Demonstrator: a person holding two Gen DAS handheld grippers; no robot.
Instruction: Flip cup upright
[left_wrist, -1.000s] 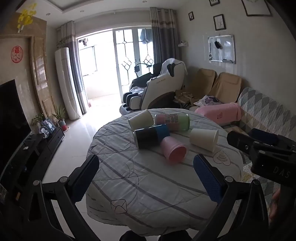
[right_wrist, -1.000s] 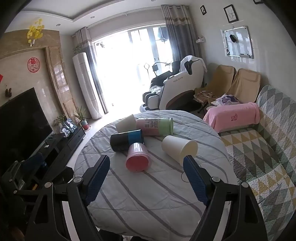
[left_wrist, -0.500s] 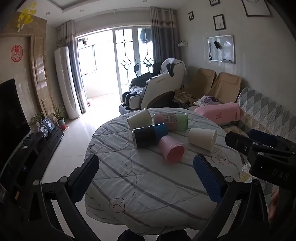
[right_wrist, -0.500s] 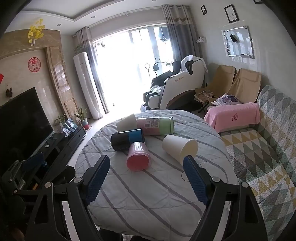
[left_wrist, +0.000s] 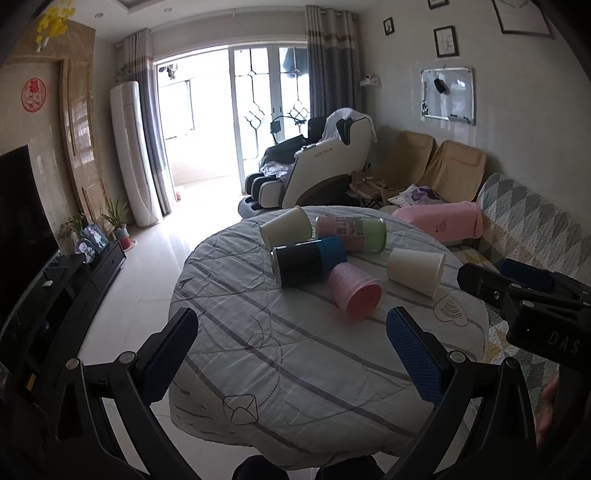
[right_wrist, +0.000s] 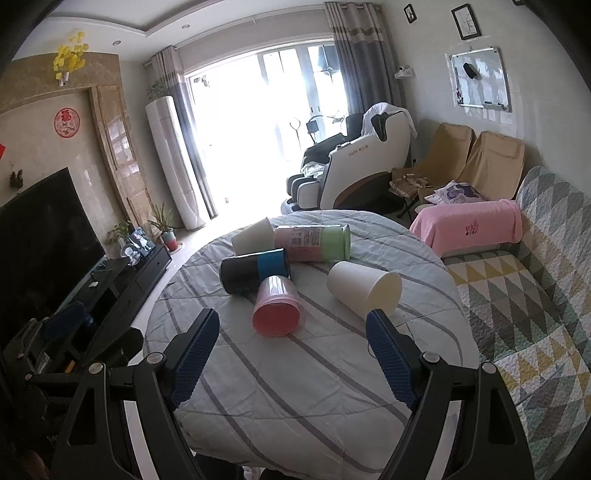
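Note:
Several cups lie on their sides on a round table (left_wrist: 314, 369) (right_wrist: 295, 387) with a striped grey cloth. A pink cup (left_wrist: 356, 295) (right_wrist: 279, 308) lies nearest, mouth toward me. A black-and-blue cup (left_wrist: 308, 261) (right_wrist: 255, 270), a pink-and-green cup (left_wrist: 351, 233) (right_wrist: 314, 243) and two white cups (left_wrist: 415, 271) (right_wrist: 364, 290), (left_wrist: 284, 230) (right_wrist: 253, 236) lie around it. My left gripper (left_wrist: 291, 354) is open and empty, short of the cups. My right gripper (right_wrist: 291, 360) is open and empty, just in front of the pink cup; it also shows at the right edge of the left wrist view (left_wrist: 524, 295).
A quilted sofa (right_wrist: 535, 295) with a pink blanket (right_wrist: 469, 229) runs along the table's right side. A TV stand (right_wrist: 122, 280) and TV stand to the left. A massage chair (right_wrist: 354, 170) sits beyond the table, by the balcony doors.
Both grippers have crept a little closer to the cups. The cups have not moved and both grippers stay open.

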